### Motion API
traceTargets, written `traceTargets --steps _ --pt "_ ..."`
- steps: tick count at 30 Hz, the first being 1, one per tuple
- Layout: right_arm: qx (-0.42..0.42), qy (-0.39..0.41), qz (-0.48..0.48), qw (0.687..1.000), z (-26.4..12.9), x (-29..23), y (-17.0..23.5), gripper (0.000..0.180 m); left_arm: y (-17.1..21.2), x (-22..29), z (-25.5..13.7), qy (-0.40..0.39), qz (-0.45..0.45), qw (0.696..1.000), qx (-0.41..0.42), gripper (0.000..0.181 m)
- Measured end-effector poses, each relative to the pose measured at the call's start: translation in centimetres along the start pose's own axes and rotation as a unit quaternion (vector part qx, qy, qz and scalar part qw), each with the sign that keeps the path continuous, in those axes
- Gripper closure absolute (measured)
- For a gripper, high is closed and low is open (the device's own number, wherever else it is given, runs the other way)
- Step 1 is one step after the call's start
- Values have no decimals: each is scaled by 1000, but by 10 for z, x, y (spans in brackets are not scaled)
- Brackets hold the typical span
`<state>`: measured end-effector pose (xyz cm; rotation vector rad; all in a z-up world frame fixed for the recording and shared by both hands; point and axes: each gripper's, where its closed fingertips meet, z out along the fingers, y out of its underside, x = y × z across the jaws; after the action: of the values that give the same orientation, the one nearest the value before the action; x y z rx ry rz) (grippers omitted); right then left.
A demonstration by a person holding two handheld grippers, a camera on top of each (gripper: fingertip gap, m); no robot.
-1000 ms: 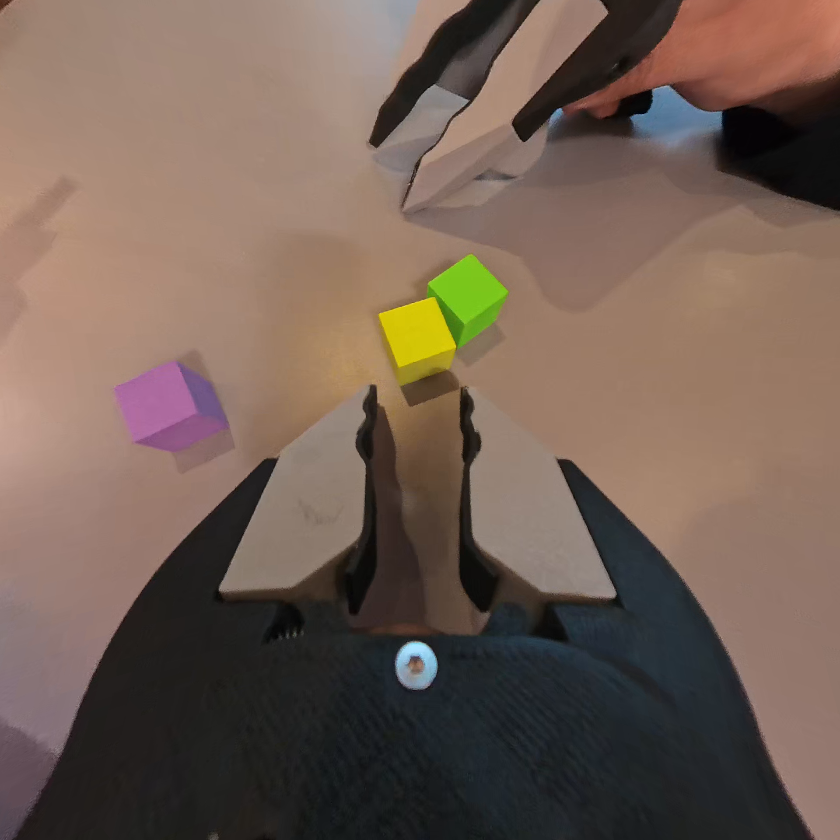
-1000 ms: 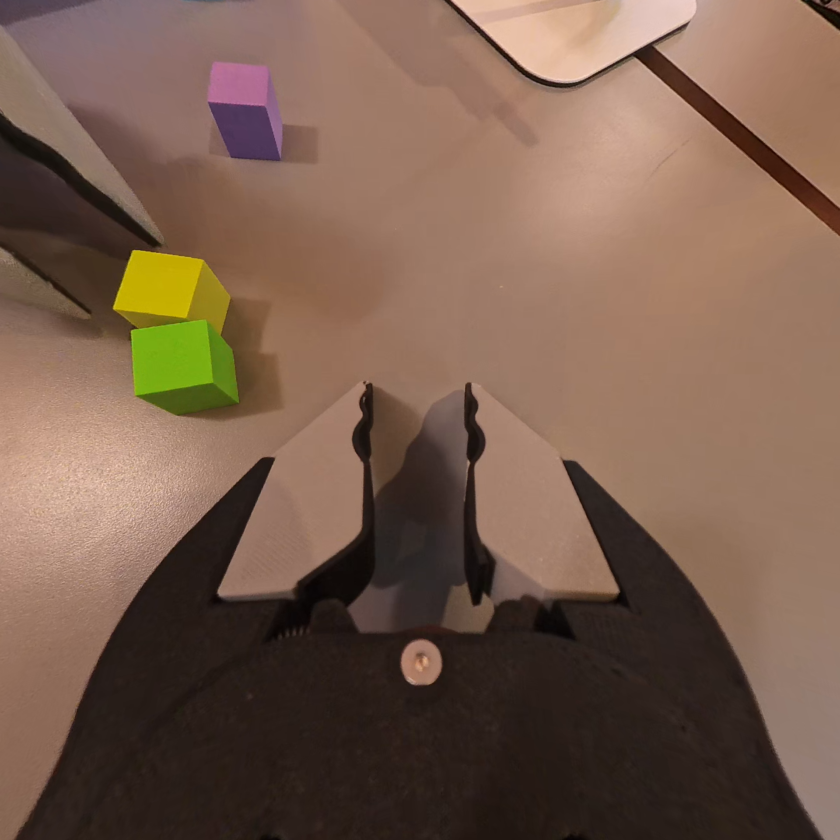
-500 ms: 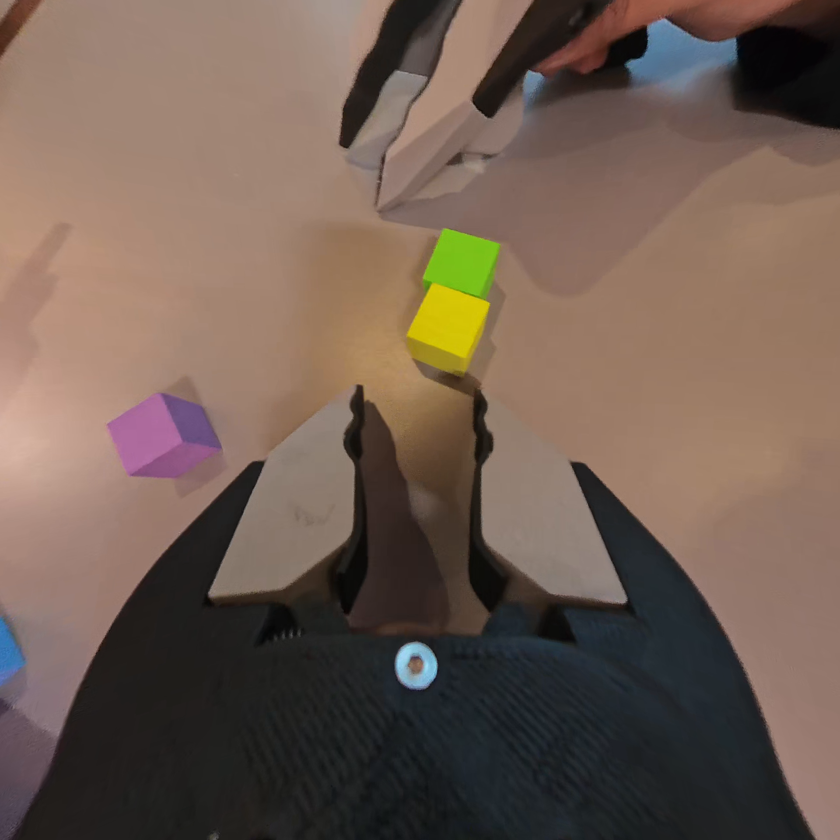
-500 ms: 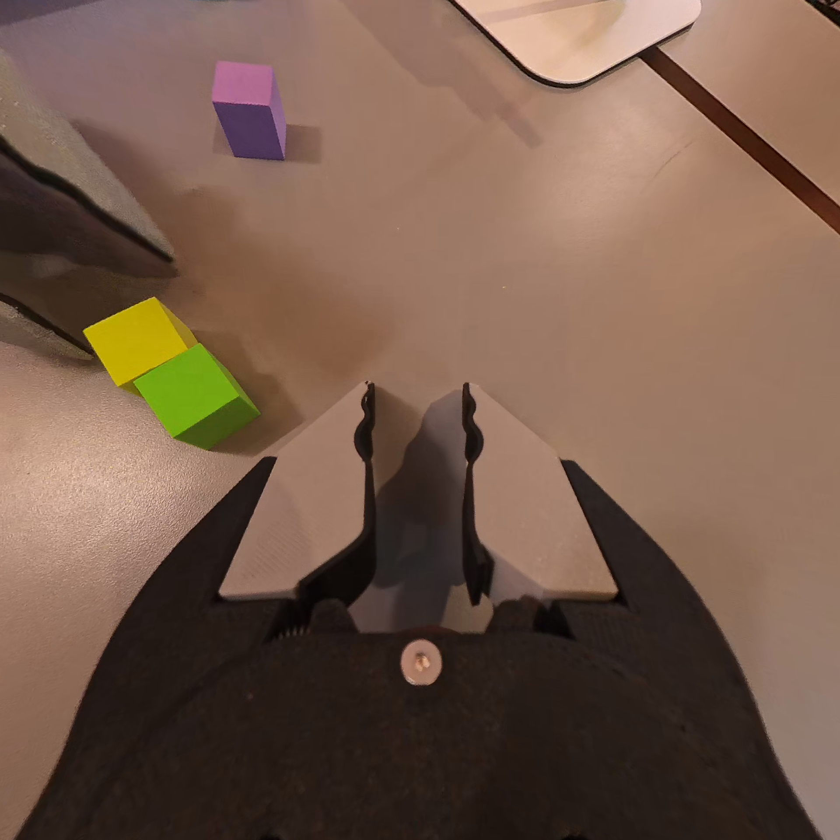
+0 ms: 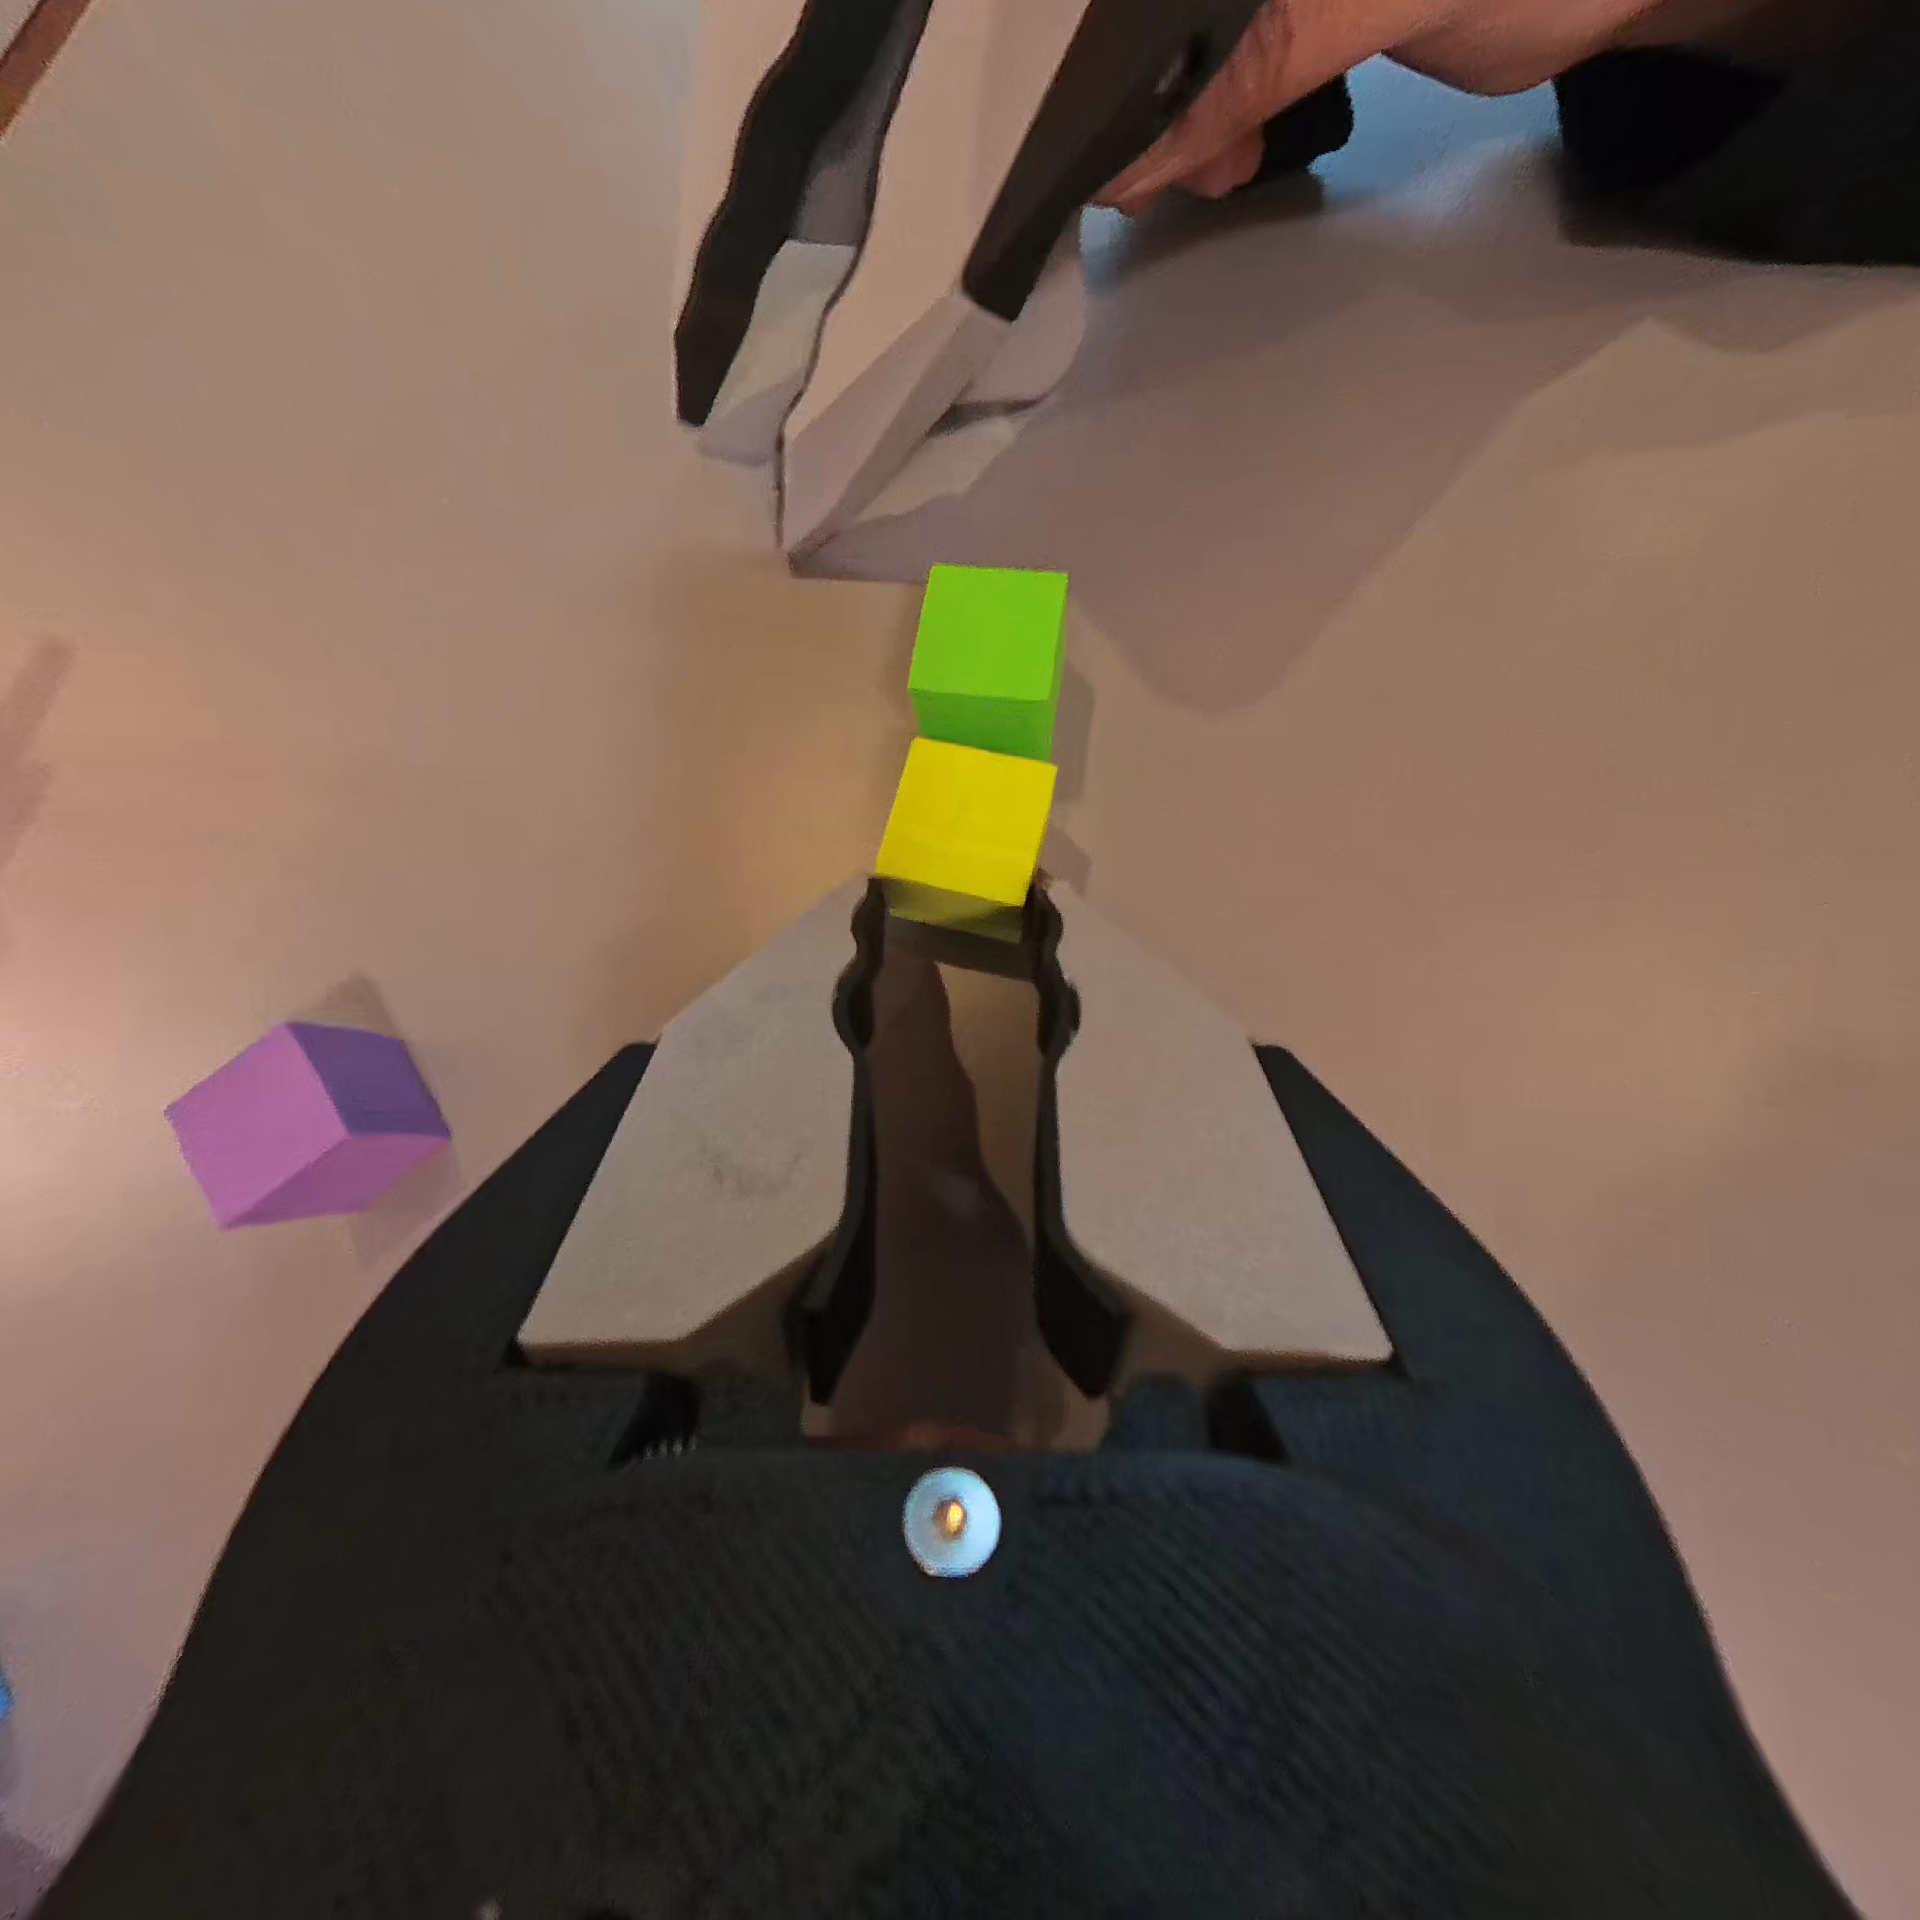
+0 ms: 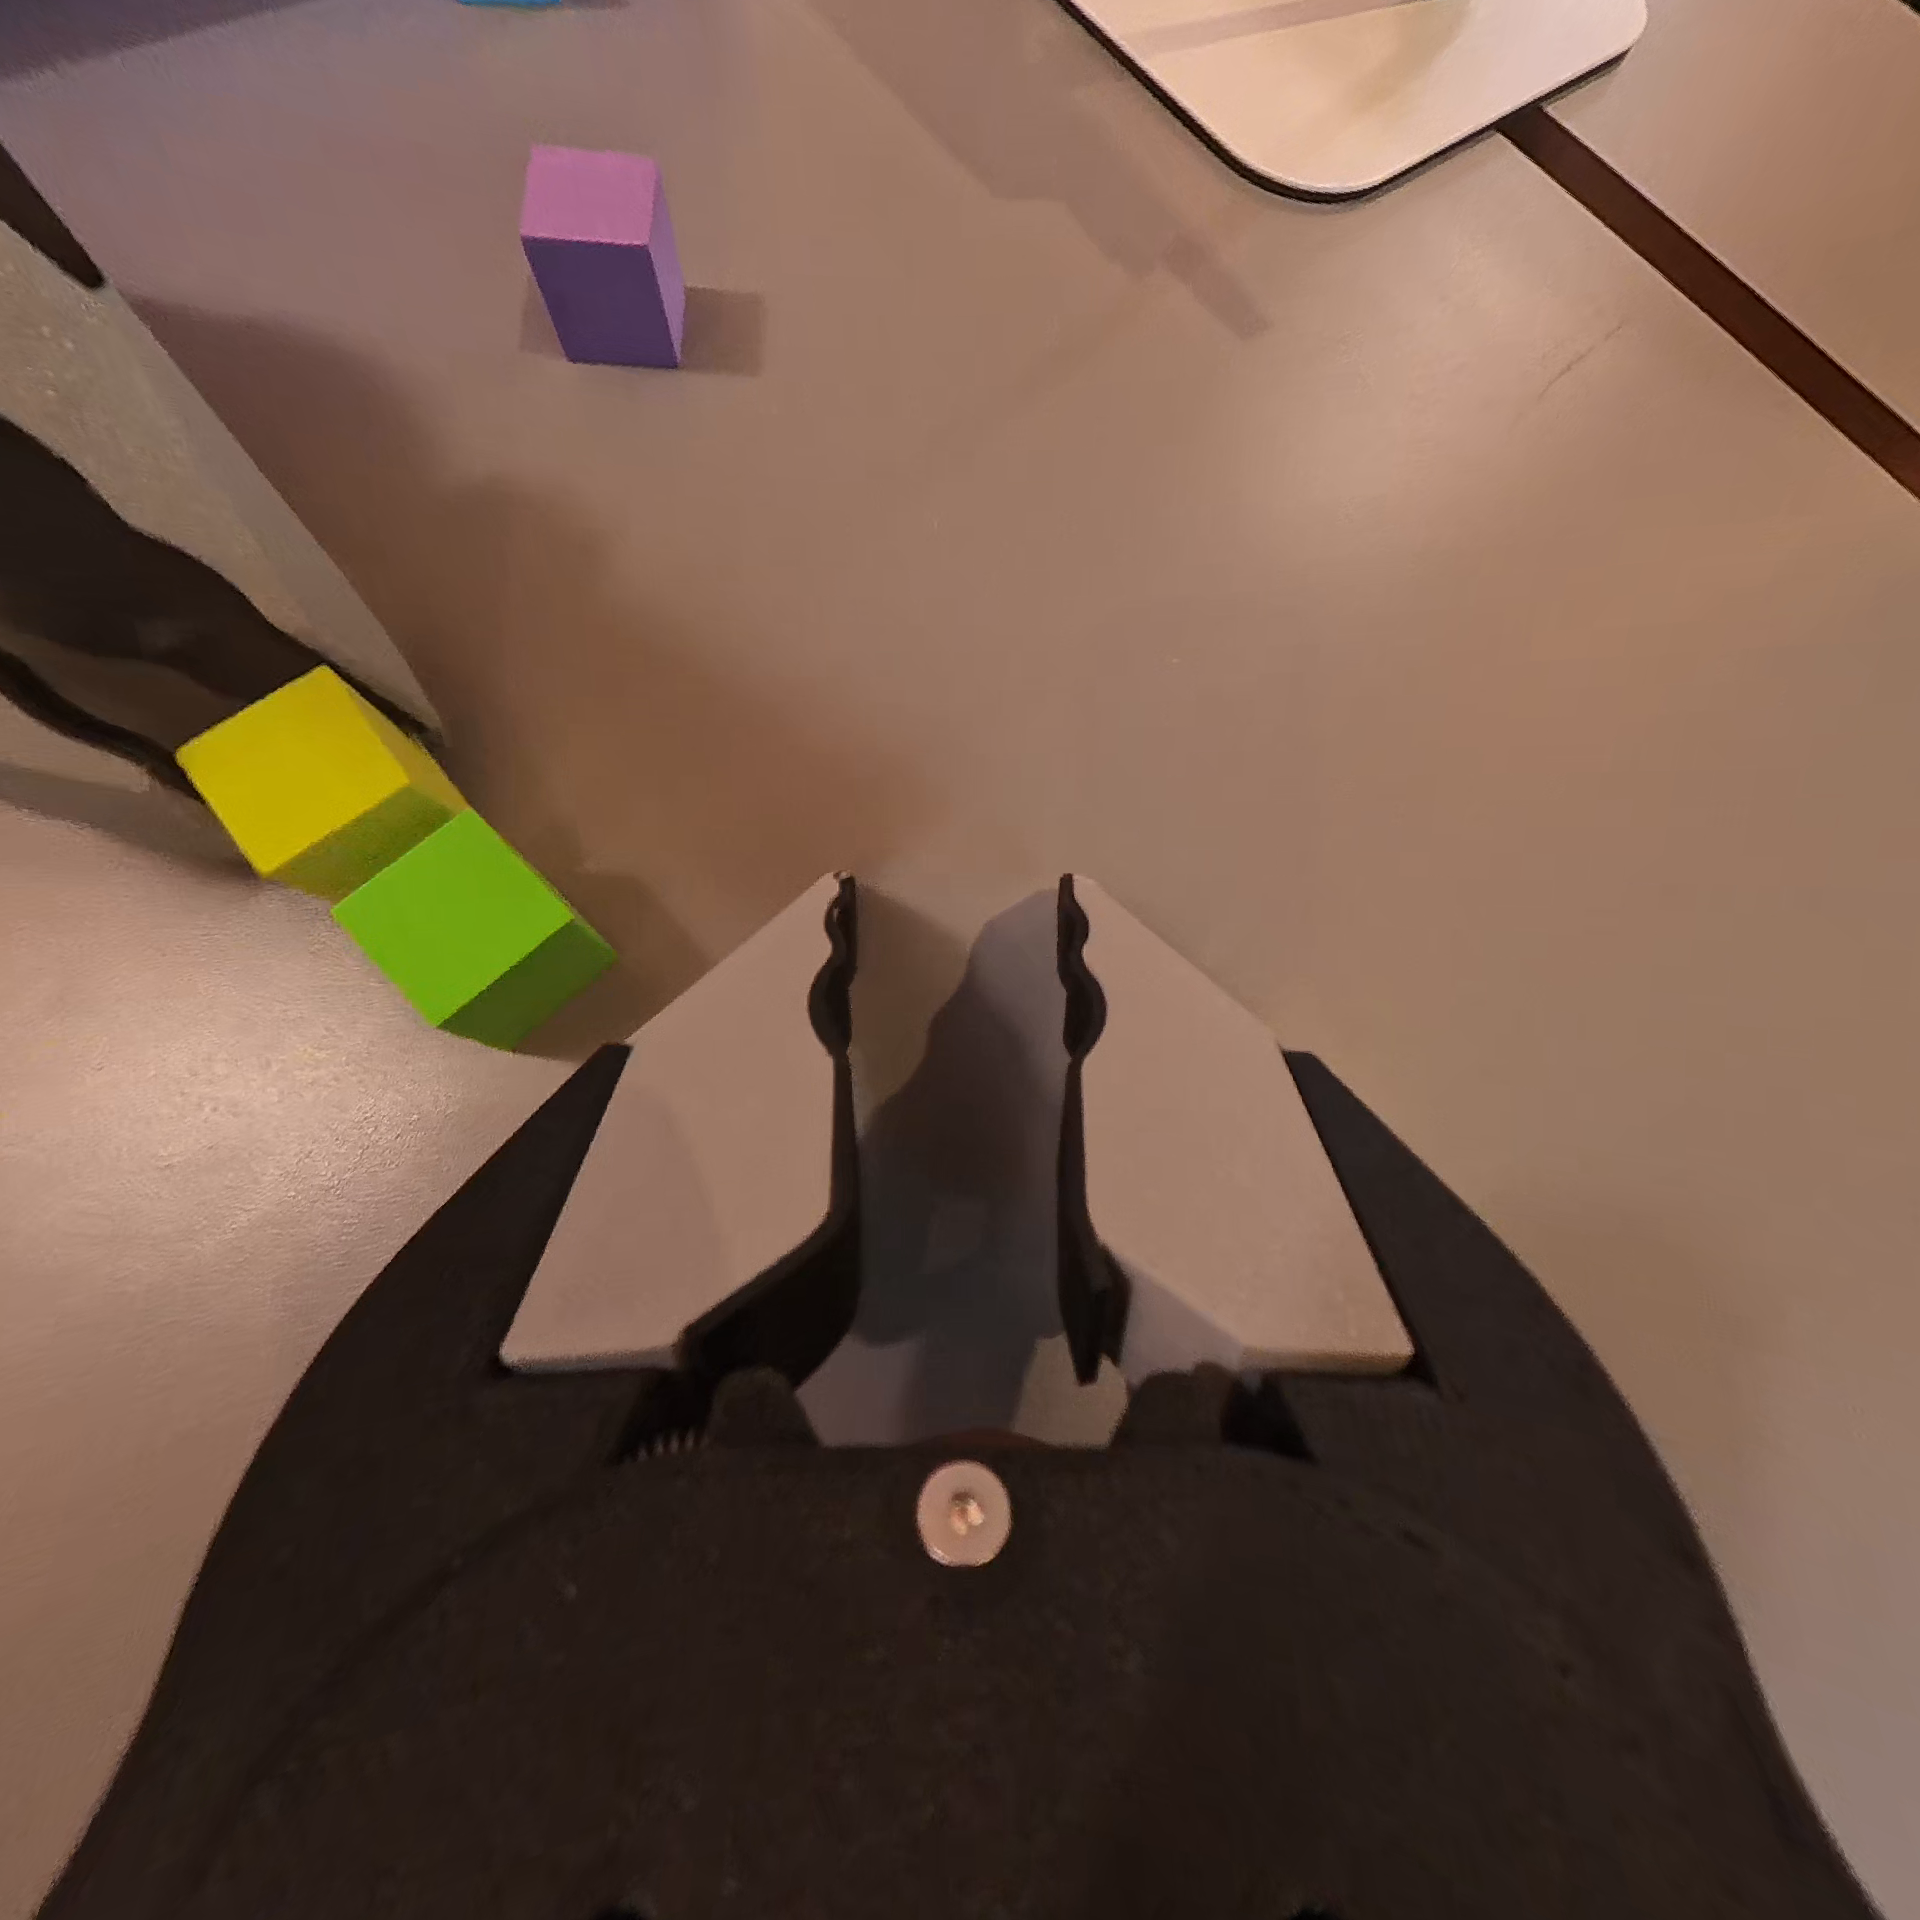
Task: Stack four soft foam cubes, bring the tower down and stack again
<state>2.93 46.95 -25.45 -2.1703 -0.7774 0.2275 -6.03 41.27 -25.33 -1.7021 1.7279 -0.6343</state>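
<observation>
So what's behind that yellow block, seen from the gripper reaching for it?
The green cube, touching the yellow cube. Beyond it sits the right gripper. Their touching faces are hidden.

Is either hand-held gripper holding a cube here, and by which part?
Neither. The left hand-held gripper straddles the yellow cube's near edge, unclamped; the right hand-held gripper is empty.

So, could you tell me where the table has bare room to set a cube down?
Bare table spreads ahead of the right gripper, between the purple cube and the pale board. It is crowded where the left gripper meets the touching yellow cube and green cube.
</observation>
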Motion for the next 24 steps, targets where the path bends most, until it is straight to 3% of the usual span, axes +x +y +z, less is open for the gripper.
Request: traceTargets --steps 8,12,19,24 --pt "36 -104 -49 993 -11 -33 -8 133 12 -2 -10 14 -7 1000 -8 155" --pt "77 -168 -108 977 -32 -49 -10 139 13 2 -11 20 -3 1000 -11 154" --pt "117 -302 -79 943 -64 -76 -15 136 12 7 -12 25 4 1000 -14 155" --pt "74 -262 -107 956 -47 -85 -9 120 13 7 -12 26 2 1000 -15 155"
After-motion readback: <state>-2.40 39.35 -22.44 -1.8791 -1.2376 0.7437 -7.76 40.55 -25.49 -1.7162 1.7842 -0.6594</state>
